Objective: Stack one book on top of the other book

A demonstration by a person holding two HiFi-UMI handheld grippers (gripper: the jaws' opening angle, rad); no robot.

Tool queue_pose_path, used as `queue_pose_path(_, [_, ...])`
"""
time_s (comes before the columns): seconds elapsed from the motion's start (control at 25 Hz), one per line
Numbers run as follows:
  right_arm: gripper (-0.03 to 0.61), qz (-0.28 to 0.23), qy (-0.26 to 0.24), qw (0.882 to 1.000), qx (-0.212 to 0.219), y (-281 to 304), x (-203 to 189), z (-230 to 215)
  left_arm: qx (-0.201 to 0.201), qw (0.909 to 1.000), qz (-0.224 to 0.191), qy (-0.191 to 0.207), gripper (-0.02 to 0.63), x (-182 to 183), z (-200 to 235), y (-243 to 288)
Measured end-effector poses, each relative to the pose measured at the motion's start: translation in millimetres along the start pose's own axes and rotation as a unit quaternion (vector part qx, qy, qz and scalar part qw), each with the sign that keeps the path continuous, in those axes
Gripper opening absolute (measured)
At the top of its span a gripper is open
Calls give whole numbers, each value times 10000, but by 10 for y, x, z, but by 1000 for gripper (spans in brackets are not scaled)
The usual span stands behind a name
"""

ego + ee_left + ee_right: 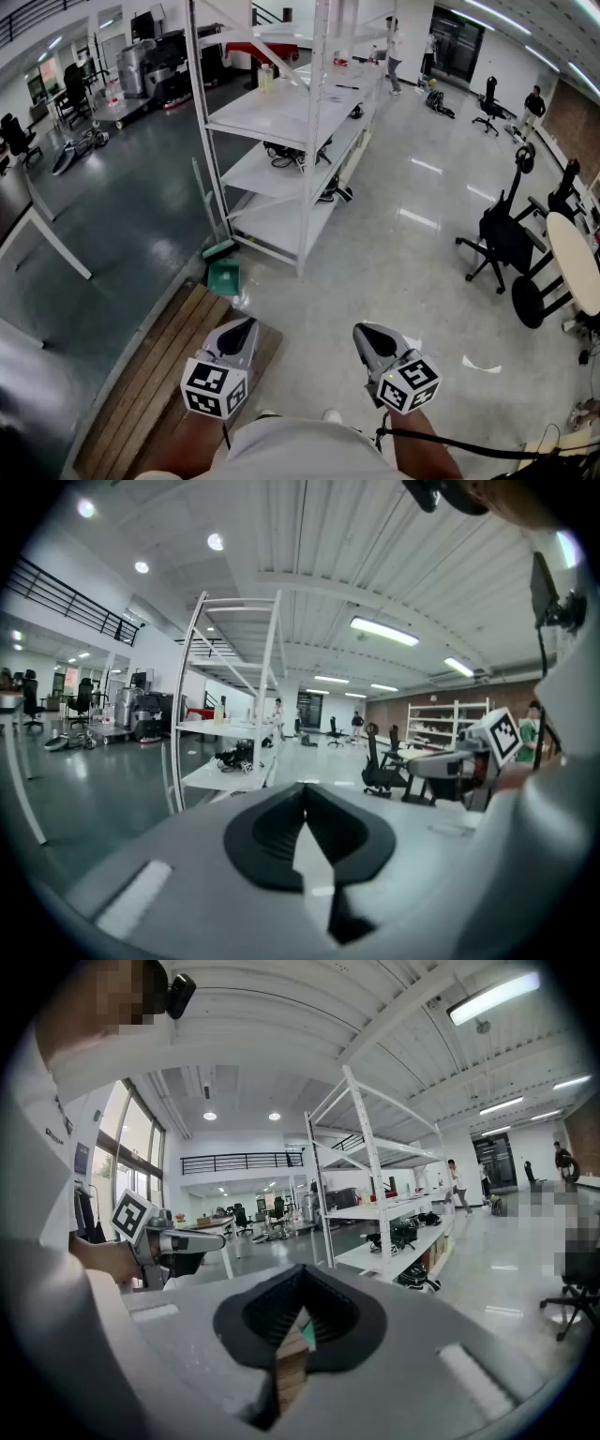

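Left hand-held gripper (247, 323): its jaws are pressed together with nothing between them. You hold it low in front of your body, over the near right corner of the wooden platform (141, 389), tipped slightly downward.
Right hand-held gripper (362, 329): its jaws are also together and empty. It sits beside the left one and apart from it, over the pale floor (394, 244) to the right of the platform's right edge.
Books: neither book shows in any view. The platform's slats are bare where visible, and so is the floor ahead of you.
Shelving rack (281, 122): it stands ahead and a little left. Its shelves hold cables and small items too small to identify.
Direction to the books: cannot be told from here, so their long axis stays unknown too.
Nearer hand: likely neither, since both grippers point the same way, side by side.
Open room: a broad stretch of floor runs from your grippers to the rack's near corner post.
Edges to mind: the platform's right edge under your left hand, the green dustpan (225, 277) by its far corner, and the office chair (502, 239) well off to the right.
Next move, as a judgement: you probably need to find the books first, then open a pair of jaws.
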State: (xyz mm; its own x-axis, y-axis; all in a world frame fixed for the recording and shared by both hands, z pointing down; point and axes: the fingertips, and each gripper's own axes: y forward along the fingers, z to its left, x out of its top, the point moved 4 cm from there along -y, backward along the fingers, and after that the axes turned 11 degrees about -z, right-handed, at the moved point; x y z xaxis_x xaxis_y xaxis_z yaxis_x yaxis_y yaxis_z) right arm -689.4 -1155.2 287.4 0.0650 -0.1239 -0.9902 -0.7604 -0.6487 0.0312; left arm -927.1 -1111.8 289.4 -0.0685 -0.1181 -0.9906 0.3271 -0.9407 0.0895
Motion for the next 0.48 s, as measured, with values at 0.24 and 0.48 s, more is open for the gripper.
queue_pose_path(0.24, [0,40,-29,10000,-13,7,-21,5,5,10000,-4,18,8,-29,26,12])
queue_pose_path(0.48, [0,-153,99,9998,14,17,40,30,-45,10000,7,11,8,-36,45,21])
